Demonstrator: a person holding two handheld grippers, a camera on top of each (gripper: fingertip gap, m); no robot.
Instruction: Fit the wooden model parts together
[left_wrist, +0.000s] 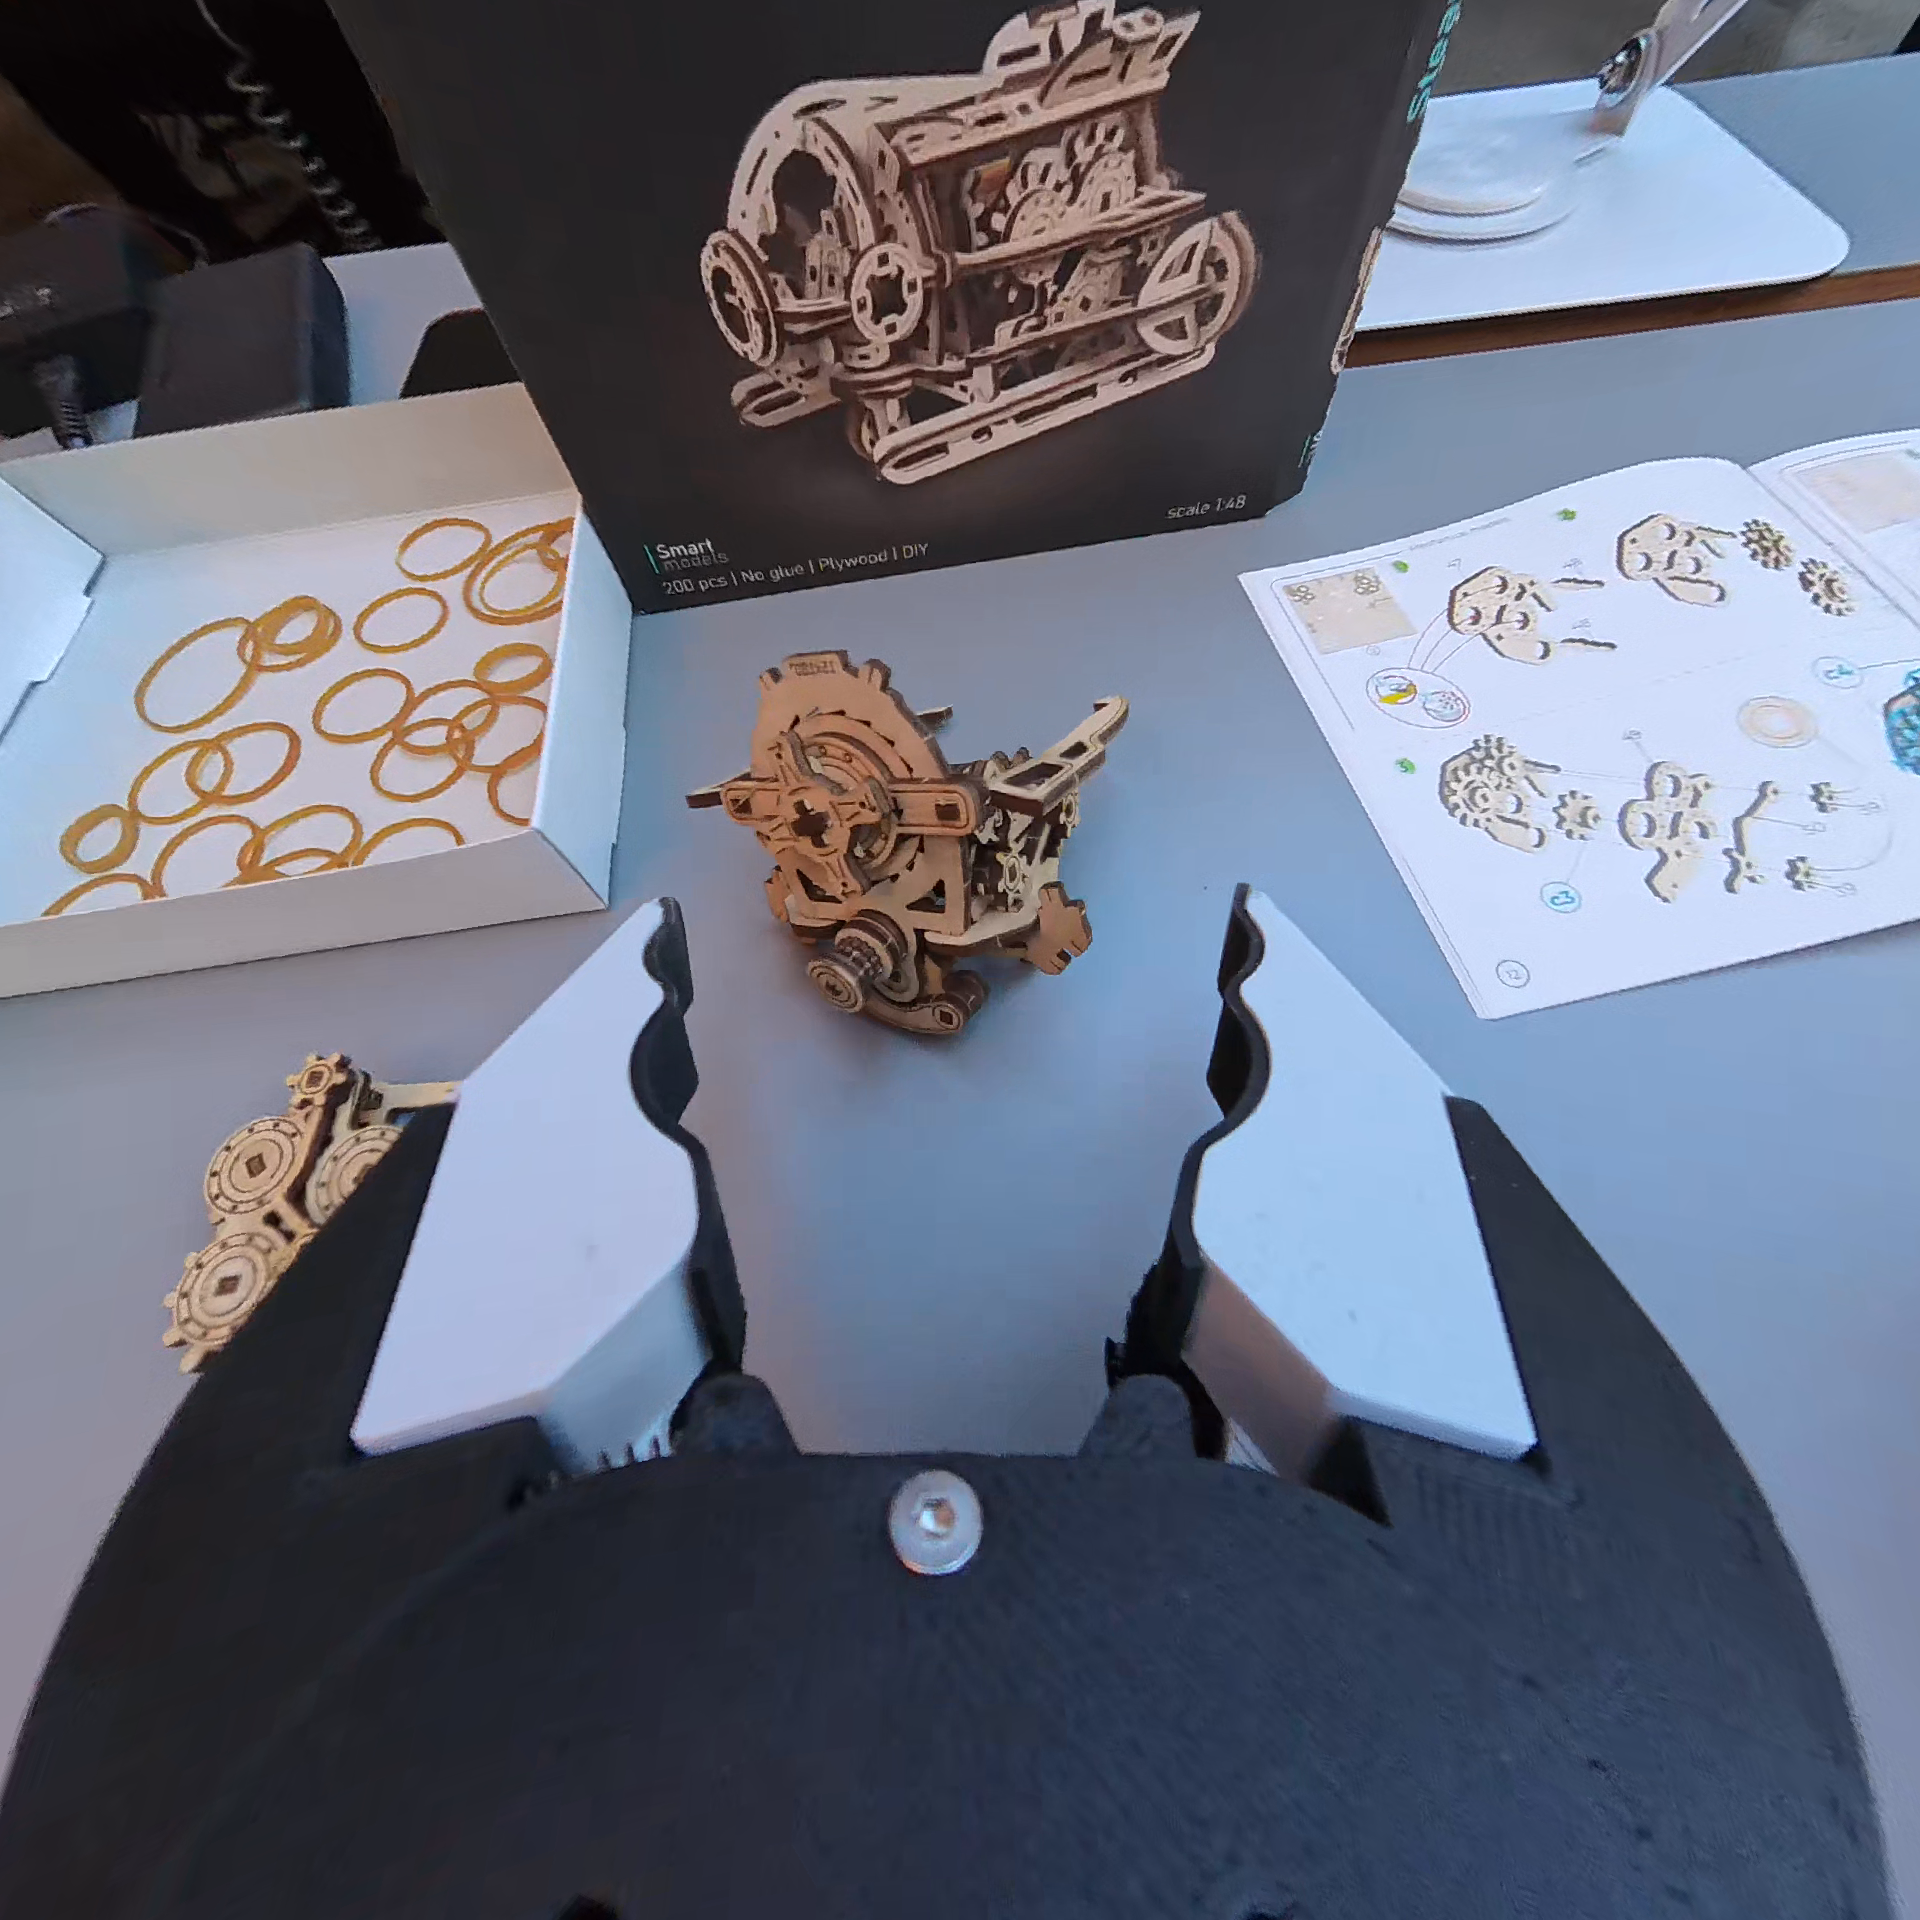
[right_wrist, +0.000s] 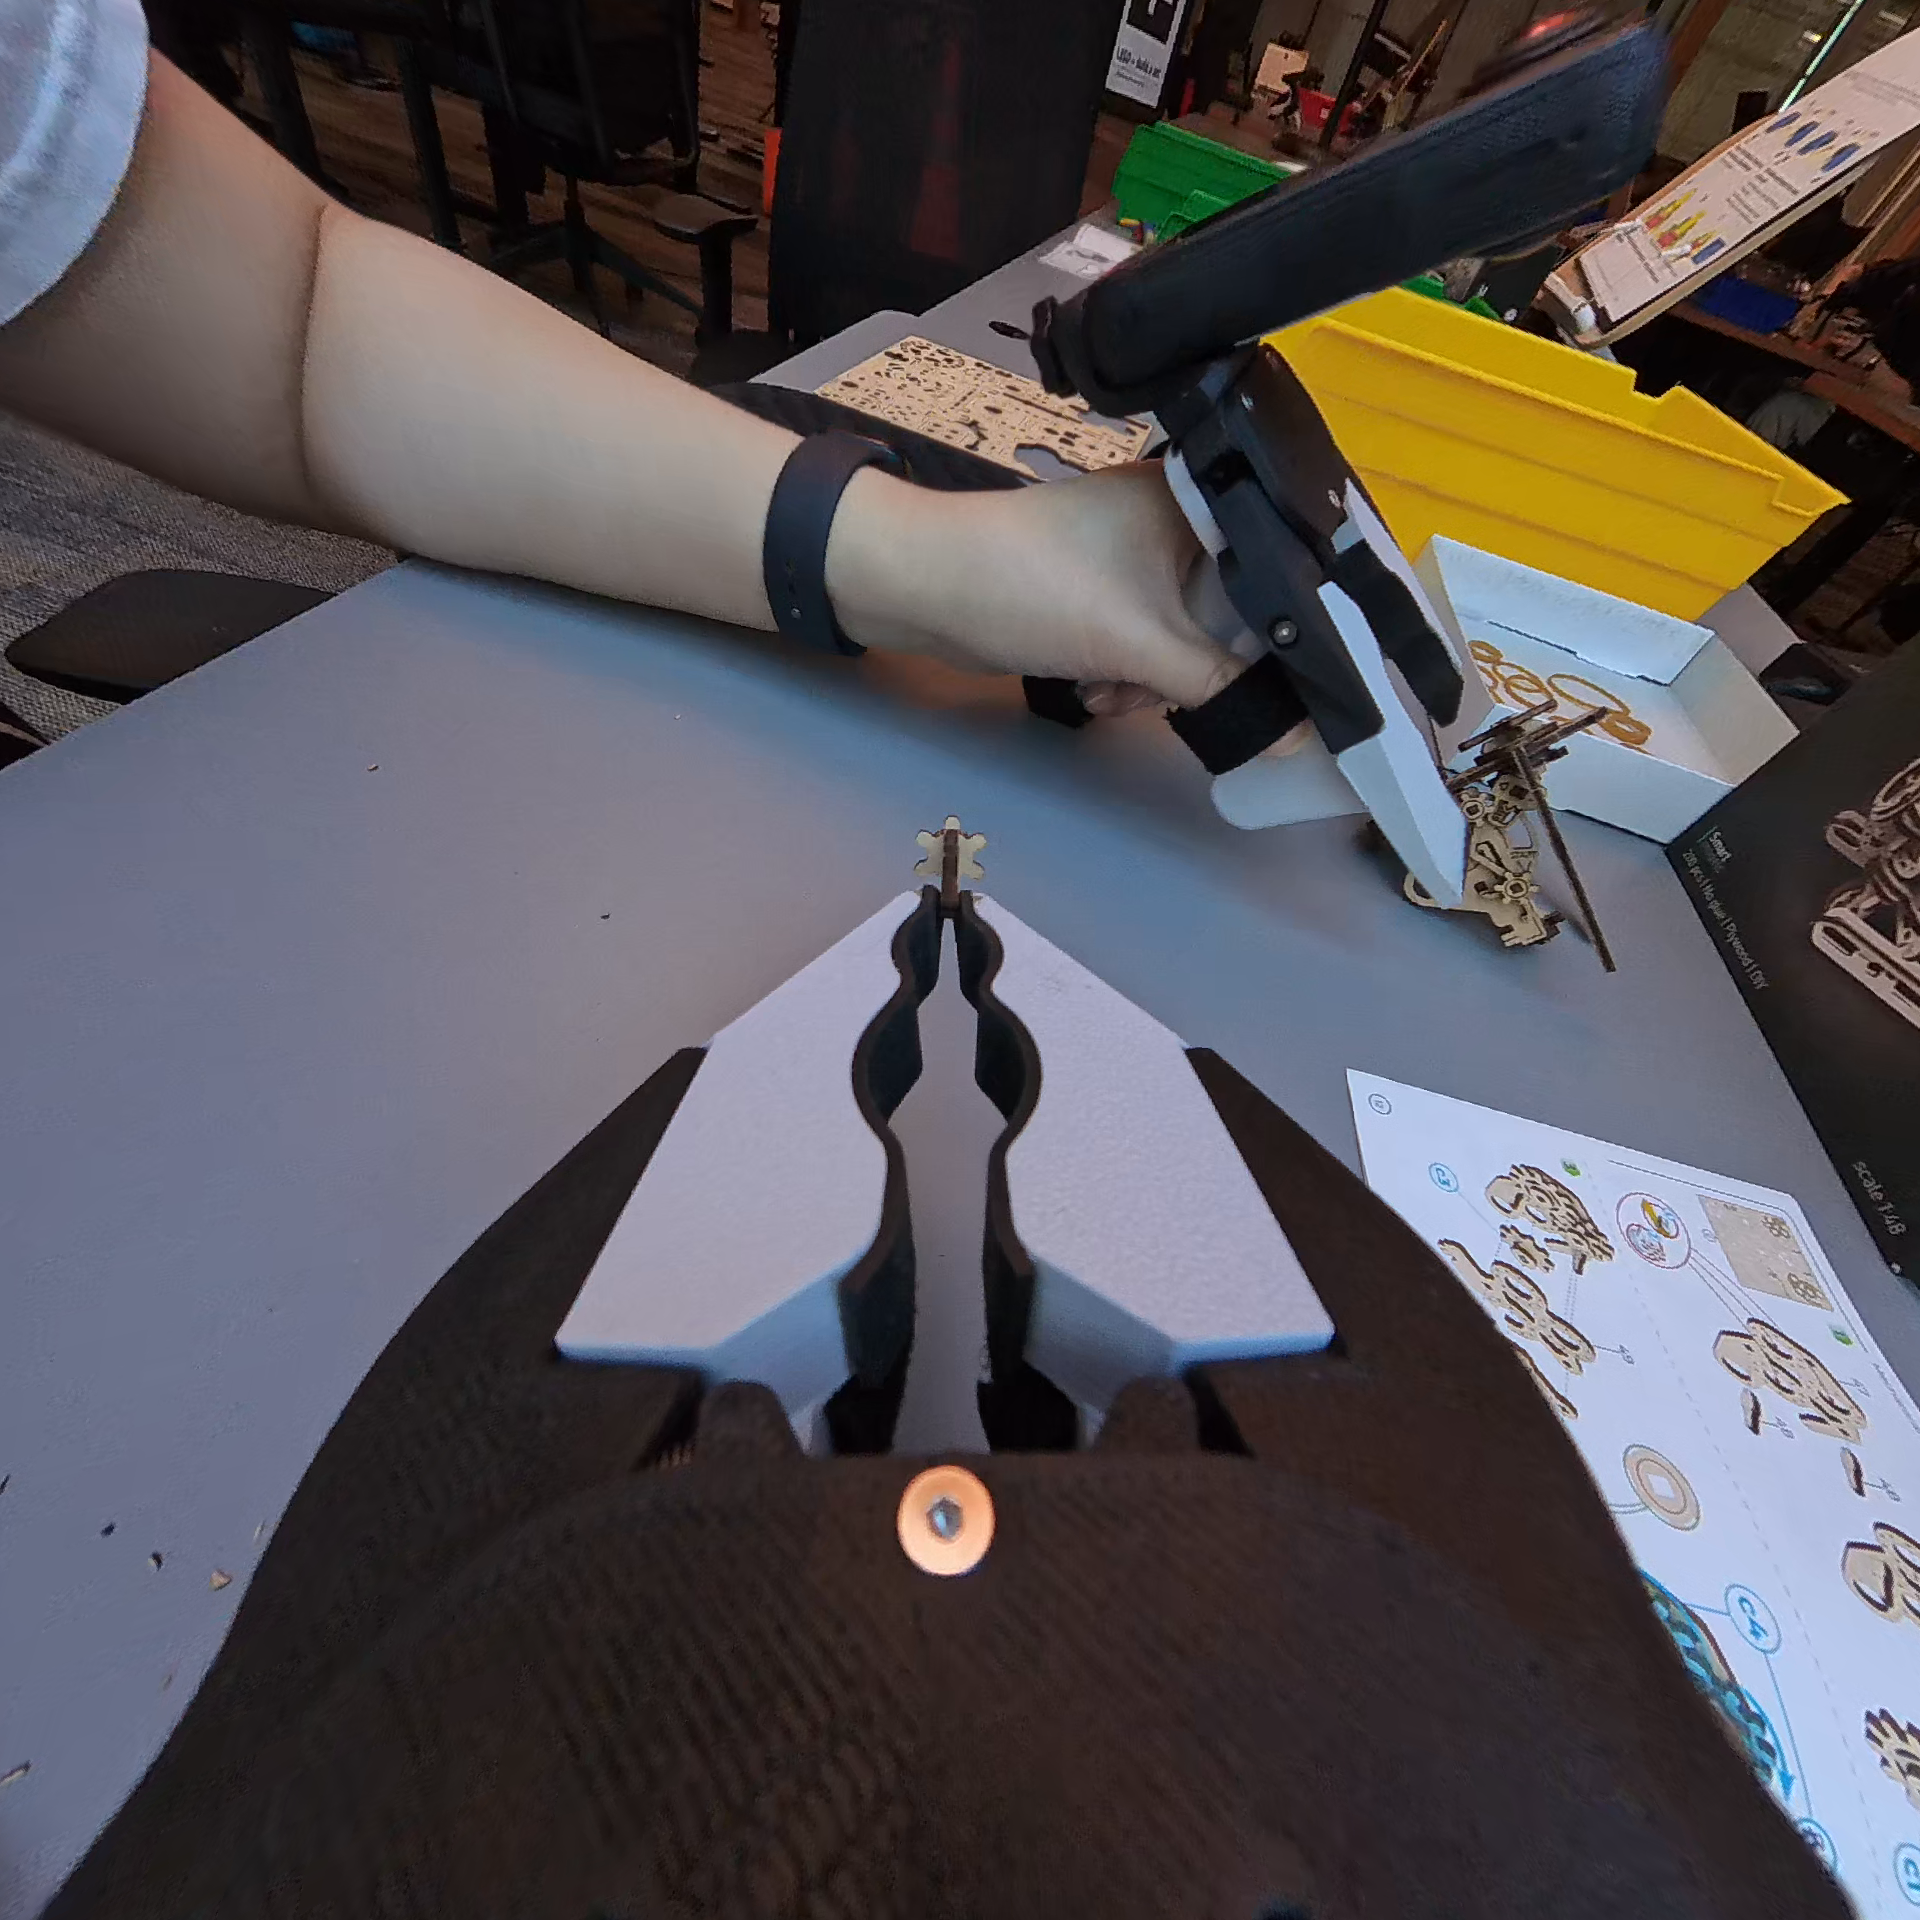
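In the left wrist view the left gripper (left_wrist: 951, 925) hangs spread just below the half-built wooden model (left_wrist: 904, 842) at frame centre. In the right wrist view the right gripper (right_wrist: 950, 902) pinches a small cog piece (right_wrist: 950, 850) by a sliver; twisting could flick it loose.

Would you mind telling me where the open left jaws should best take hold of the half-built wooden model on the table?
Probably across the round front disc of the wooden model, closing from its two sides. The left gripper is open and already faces it. The thin wing-like arm at the back looks too fragile to grip.
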